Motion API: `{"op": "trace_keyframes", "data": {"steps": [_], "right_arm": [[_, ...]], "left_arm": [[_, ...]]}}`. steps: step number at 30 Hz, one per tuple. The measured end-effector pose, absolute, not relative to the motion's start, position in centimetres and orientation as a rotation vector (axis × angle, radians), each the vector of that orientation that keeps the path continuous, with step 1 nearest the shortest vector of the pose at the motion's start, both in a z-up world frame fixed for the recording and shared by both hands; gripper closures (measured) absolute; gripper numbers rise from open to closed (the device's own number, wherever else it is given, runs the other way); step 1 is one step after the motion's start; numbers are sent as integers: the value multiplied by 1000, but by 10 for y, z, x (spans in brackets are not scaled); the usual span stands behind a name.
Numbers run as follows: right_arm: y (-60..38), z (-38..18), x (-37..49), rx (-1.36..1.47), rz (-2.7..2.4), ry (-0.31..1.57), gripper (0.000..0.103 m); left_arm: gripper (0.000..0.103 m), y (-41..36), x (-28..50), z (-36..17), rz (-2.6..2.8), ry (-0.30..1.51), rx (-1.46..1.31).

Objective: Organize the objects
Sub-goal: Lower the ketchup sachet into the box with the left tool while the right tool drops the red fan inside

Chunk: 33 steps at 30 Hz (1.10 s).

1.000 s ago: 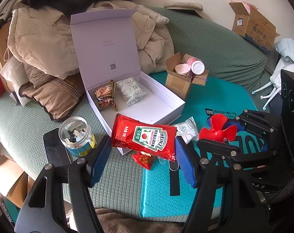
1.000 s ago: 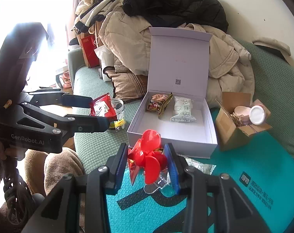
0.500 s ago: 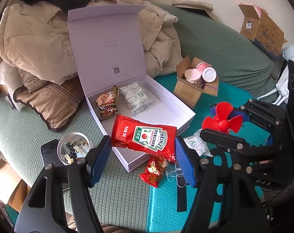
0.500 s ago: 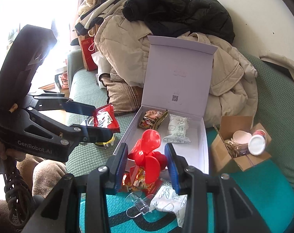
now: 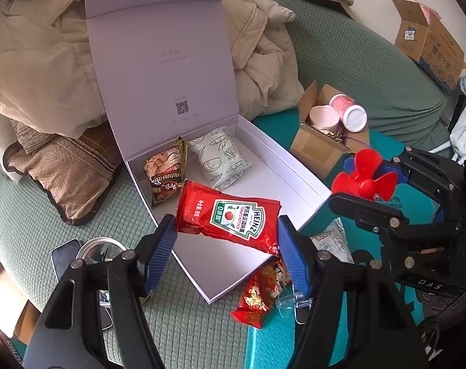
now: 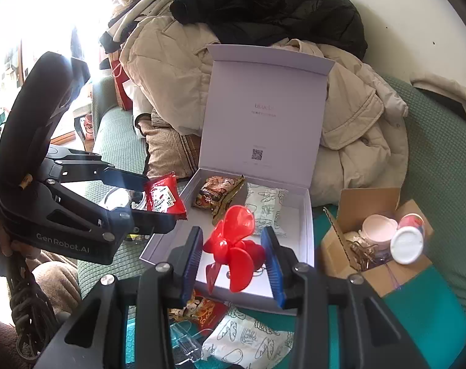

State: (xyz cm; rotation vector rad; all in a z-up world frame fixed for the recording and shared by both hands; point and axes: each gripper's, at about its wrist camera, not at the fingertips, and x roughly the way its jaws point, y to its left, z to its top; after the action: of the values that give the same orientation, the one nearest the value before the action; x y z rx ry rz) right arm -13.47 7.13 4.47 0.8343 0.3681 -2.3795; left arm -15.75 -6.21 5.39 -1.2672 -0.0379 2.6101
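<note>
My left gripper (image 5: 226, 240) is shut on a red Heinz ketchup packet (image 5: 229, 215) and holds it above the front of the open white box (image 5: 294, 184). My right gripper (image 6: 233, 252) is shut on a red plastic fan propeller (image 6: 233, 246), also above the box (image 6: 306, 233). The box holds a brown snack packet (image 5: 165, 172) and a white patterned packet (image 5: 220, 160). In the right wrist view the left gripper (image 6: 159, 203) shows with the ketchup packet (image 6: 163, 196). The right gripper with the propeller (image 5: 366, 175) shows in the left wrist view.
A red snack packet (image 5: 260, 292), a white patterned packet (image 6: 248, 338) and a clear plastic piece (image 5: 291, 301) lie before the box. A cardboard box (image 5: 322, 141) with cups stands right. A jar (image 5: 100, 249) and phone (image 5: 60, 255) lie left. Coats (image 5: 36, 61) pile behind.
Both grippers have moved forward and up over the open box, carrying the ketchup packet and the propeller. The jar has slid toward the lower left of the left wrist view.
</note>
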Motion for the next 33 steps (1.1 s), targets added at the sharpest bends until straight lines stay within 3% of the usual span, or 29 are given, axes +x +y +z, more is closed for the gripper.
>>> {"op": "trace_keyframes", "data": {"steps": [20,33], "right_arm": [[89,14,-205,897,-2385,310,64],[70,-7,-247,901,-2338,317,64]], "left_arm": [[38,-44,-225,5,2585,80,-1364],[38,-61,-261,-17,2593,65,-1422]]}}
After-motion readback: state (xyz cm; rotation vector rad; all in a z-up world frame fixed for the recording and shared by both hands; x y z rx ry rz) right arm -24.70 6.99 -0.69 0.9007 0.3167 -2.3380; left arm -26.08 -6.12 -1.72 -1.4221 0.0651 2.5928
